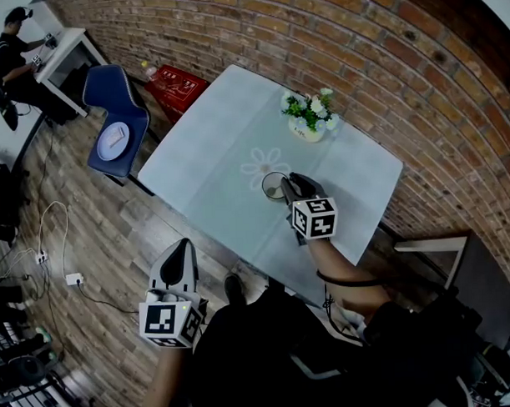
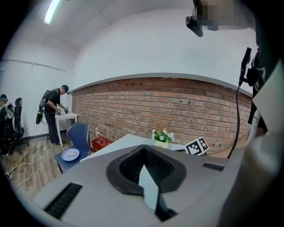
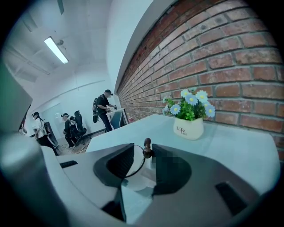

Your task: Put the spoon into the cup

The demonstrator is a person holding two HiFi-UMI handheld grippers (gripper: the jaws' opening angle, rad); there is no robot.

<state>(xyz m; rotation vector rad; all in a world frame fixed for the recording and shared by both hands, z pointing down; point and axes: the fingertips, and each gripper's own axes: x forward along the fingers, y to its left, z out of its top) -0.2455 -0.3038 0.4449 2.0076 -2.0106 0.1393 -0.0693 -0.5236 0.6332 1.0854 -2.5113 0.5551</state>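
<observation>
The spoon (image 3: 146,144) stands in the cup (image 1: 274,187), its dark knob between the right gripper's (image 3: 143,156) jaws, which gape wide and press on nothing. The release looks done, so the next move is to back away from the cup without clipping the handle. The left gripper (image 1: 181,247), well short of the cup, is closed on nothing; the flowerpot (image 3: 188,128) beyond the cup reads "Life".
</observation>
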